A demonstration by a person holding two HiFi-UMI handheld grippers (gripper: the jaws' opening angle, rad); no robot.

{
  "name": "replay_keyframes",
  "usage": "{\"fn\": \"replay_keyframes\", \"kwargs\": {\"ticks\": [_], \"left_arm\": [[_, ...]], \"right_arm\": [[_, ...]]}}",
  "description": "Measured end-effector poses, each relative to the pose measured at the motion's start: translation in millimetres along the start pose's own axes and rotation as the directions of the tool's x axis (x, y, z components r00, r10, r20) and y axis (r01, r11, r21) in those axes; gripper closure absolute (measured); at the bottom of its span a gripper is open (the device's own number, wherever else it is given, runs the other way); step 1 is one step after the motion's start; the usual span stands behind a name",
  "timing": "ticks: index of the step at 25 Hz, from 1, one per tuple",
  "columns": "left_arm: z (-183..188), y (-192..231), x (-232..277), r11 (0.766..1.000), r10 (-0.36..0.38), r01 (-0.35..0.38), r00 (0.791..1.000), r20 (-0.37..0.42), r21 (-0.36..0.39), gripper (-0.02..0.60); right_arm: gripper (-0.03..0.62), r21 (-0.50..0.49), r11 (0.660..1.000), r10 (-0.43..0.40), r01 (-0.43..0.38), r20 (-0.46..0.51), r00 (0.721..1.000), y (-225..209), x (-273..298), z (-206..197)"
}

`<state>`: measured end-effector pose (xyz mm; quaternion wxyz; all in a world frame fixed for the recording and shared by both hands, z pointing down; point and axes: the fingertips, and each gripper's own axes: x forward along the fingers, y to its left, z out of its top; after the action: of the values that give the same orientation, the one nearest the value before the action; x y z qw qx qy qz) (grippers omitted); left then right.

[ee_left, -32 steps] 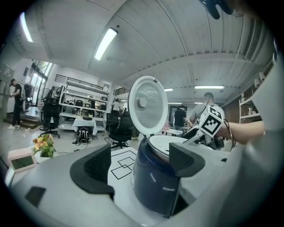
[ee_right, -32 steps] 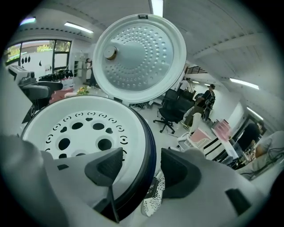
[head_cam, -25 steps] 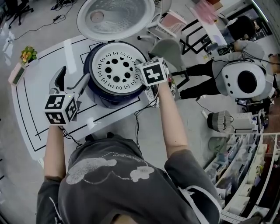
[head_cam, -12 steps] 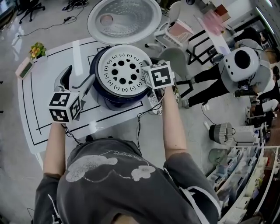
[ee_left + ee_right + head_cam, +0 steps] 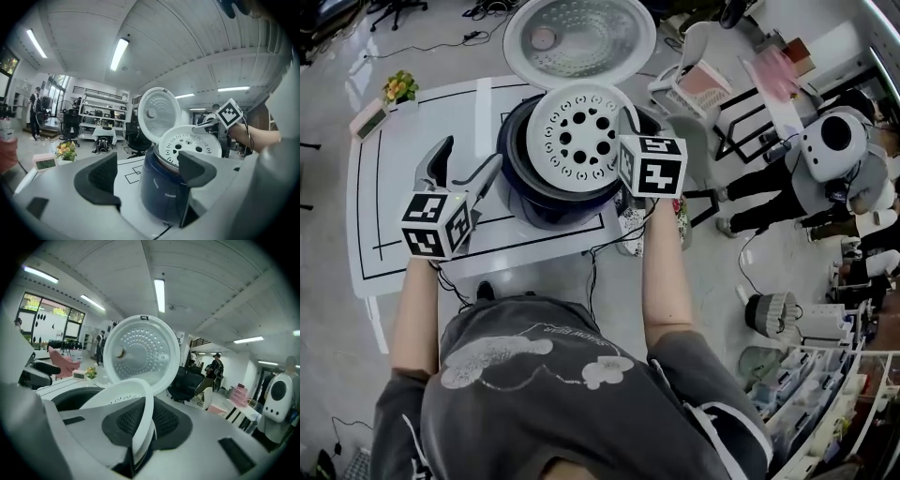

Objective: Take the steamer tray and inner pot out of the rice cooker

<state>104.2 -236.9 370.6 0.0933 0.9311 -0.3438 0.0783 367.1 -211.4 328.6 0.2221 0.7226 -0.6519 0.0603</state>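
Note:
The white perforated steamer tray [image 5: 579, 129] hangs tilted above the dark blue rice cooker [image 5: 546, 204], raised at its right side. My right gripper [image 5: 627, 128] is shut on the tray's right rim [image 5: 127, 397]; its jaws have just been closing with that rim between them. Below the tray shows the grey rim of the inner pot [image 5: 518, 161] inside the cooker. The cooker's lid [image 5: 579, 39] stands open behind. My left gripper [image 5: 462, 171] is open and holds nothing, just left of the cooker [image 5: 161, 187]. The left gripper view shows the tray [image 5: 190, 145] above the cooker.
The cooker stands on a white table [image 5: 384, 234] marked with black lines. A small clock [image 5: 370, 120] and a flower pot [image 5: 398, 87] sit at its far left corner. A cable [image 5: 609, 246] trails off the near edge. Chairs [image 5: 703, 80] and a person [image 5: 787, 183] are at the right.
The right gripper has closed on the tray's rim and risen, lifting the tray up and tilted out of the cooker. The left gripper has shifted slightly beside the cooker.

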Motion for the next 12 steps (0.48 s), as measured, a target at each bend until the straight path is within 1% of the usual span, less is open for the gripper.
{"fn": "replay_keyframes", "kwargs": {"ticks": [3,6,9,12], "left_arm": [[1,0,-16,0.998,0.061,-0.061,0.998,0.004,-0.006,0.179],[-1,5,-33,0.992,0.127,-0.127,0.992,0.008,-0.018,0.179],[-2,10,-56,0.980,0.195,-0.195,0.981,0.012,-0.029,0.179],[-6,18,-85,0.962,0.270,-0.269,0.963,0.012,-0.043,0.179]], "right_arm": [[0.537,-0.017,0.999,0.031,-0.030,0.033,0.999,3,-1,9],[0.539,-0.028,0.997,0.069,-0.068,0.068,0.995,7,-4,20],[0.539,-0.040,0.994,0.106,-0.102,0.123,0.987,10,-17,40],[0.539,-0.061,0.989,0.143,-0.134,0.187,0.972,21,-35,64]]}}
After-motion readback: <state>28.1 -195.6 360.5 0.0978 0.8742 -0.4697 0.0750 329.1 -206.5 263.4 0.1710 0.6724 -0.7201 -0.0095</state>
